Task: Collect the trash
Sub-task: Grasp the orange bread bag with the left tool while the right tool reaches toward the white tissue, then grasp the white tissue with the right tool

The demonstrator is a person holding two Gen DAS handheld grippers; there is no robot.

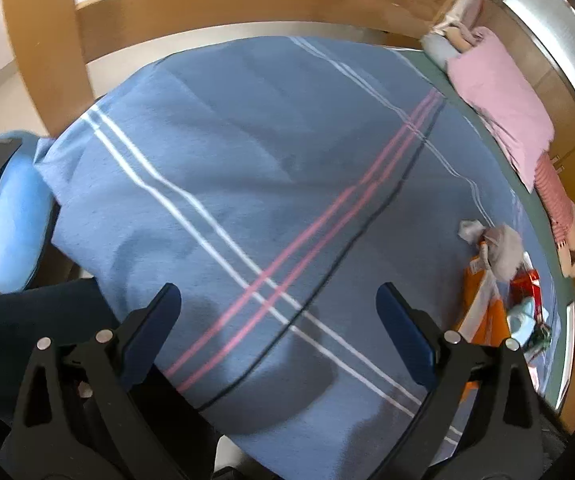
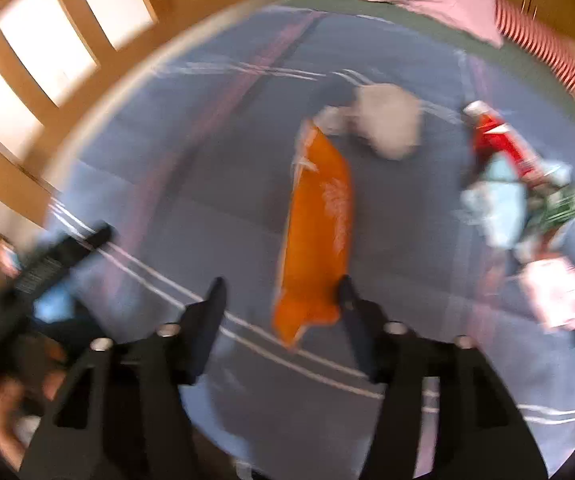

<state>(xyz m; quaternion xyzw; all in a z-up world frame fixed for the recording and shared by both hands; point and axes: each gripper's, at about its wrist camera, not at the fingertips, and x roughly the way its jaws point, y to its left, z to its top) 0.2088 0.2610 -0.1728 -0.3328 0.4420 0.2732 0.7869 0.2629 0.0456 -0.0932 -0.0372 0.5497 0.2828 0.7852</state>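
Orange wrapper (image 2: 317, 232) lies on the blue blanket (image 1: 247, 160), just ahead of the right gripper (image 2: 281, 292), whose jaws are spread and empty. Its near end sits between the fingertips, toward the right one, and its long axis runs away from the gripper, roughly in line with the fingers. I judge the right gripper the nearer. The left gripper (image 1: 277, 300) is also spread wide and empty, over bare blanket, with the wrapper well off to its right. Beyond lie a pale wad (image 2: 387, 120) and mixed litter (image 2: 527, 200).

Your blanket (image 1: 247, 168): matt woven cloth, soft, striped. Your left gripper (image 1: 278, 320): matt black plastic, blue rubbery pads (image 1: 405, 340), shiny metal pins. Orange bag (image 2: 319, 224), centre of right view: glossy plastic. Pink pillow (image 1: 499, 100), upper right: matt cloth. Door frame (image 1: 39, 40), upper left: smooth wood.
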